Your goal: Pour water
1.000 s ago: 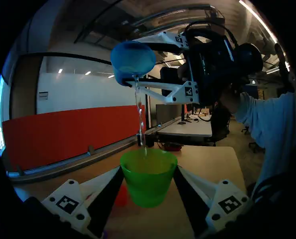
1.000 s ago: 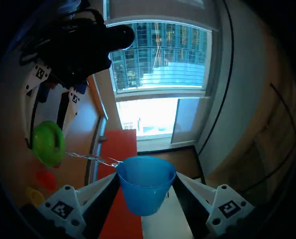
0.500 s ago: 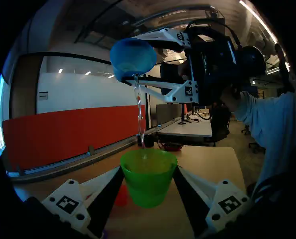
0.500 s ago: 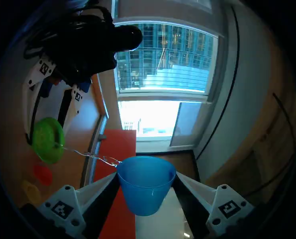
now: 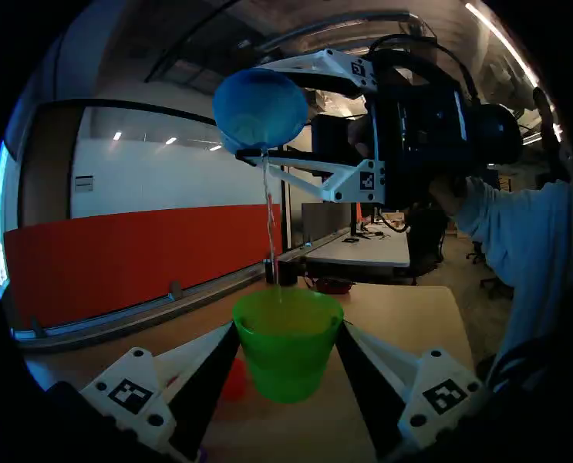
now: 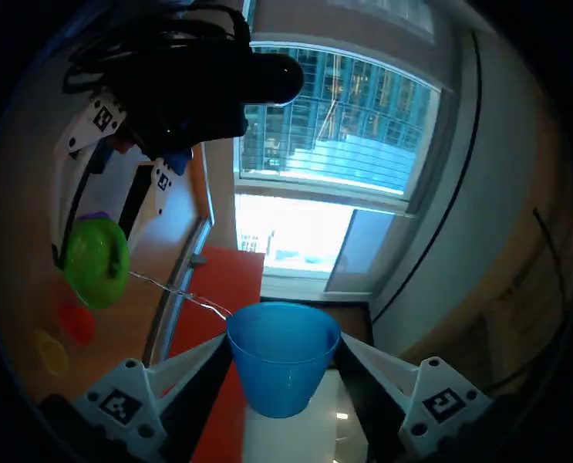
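Note:
In the left gripper view my left gripper (image 5: 286, 363) is shut on a green cup (image 5: 288, 351), held upright above a wooden table (image 5: 409, 309). Above it my right gripper (image 5: 264, 112) holds a blue cup (image 5: 259, 109) tipped on its side, and a thin stream of water (image 5: 269, 224) falls from its rim into the green cup. In the right gripper view my right gripper (image 6: 284, 369) is shut on the blue cup (image 6: 283, 356). The water stream (image 6: 180, 291) runs to the green cup (image 6: 95, 261), held by the left gripper (image 6: 109, 239) at upper left.
A red cup (image 5: 234, 380) stands on the table beside the green cup. In the right gripper view a red cup (image 6: 76, 321) and a yellow cup (image 6: 52, 351) sit on the table. A person's sleeve (image 5: 525, 239) fills the right side. A red wall panel (image 5: 132, 255) runs behind.
The blue cup has tipped further, its mouth turned more toward my left camera. The stream has thinned. The green cup has stayed in place.

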The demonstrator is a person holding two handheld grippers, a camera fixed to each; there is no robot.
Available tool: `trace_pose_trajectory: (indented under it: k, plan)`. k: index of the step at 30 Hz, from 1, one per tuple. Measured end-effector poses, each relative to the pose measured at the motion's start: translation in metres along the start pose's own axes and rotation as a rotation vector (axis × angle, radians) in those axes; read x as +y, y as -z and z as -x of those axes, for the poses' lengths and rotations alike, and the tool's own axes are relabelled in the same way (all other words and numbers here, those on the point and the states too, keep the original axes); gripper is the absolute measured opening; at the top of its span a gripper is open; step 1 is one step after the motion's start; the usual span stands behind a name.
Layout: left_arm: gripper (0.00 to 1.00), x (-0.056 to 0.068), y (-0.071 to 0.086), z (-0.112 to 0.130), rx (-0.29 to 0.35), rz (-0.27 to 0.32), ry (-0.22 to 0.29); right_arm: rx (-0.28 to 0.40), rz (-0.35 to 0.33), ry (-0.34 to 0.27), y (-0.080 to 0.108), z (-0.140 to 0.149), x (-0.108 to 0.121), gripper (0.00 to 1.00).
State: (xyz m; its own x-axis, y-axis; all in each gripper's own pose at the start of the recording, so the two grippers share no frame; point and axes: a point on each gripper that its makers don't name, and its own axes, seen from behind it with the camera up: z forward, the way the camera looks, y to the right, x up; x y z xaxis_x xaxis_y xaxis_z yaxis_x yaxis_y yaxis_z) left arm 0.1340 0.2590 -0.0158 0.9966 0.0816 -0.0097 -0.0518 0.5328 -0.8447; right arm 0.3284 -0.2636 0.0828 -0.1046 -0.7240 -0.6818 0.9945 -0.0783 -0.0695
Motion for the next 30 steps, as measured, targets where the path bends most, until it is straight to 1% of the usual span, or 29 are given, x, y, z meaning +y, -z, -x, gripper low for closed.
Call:
trace_pose_trajectory:
  k: [9, 15, 18, 21, 24, 30]
  plan:
    - [0.85, -0.001, 0.0, -0.001, 0.0, -0.001, 0.001, 0.003, -0.001, 0.008, 0.0, -0.003, -0.002, 0.9]
    - [0.85, -0.002, 0.0, -0.002, 0.001, -0.002, 0.0, 0.009, -0.004, -0.019, 0.0, -0.004, -0.003, 0.9]
    - [0.85, -0.002, 0.0, -0.002, 0.001, -0.004, -0.002, 0.011, -0.004, -0.043, 0.0, -0.003, -0.004, 0.9]
    - [0.85, -0.002, 0.001, -0.003, 0.002, -0.006, -0.004, 0.013, -0.005, -0.082, 0.001, -0.002, -0.005, 0.9]
    - [0.85, -0.003, 0.001, -0.005, 0.006, -0.009, -0.006, 0.017, -0.008, -0.146, 0.004, -0.002, -0.008, 0.9]
    - [0.85, -0.005, 0.002, -0.009, 0.011, -0.015, -0.013, 0.031, -0.023, -0.337, 0.01, -0.002, -0.014, 0.9]
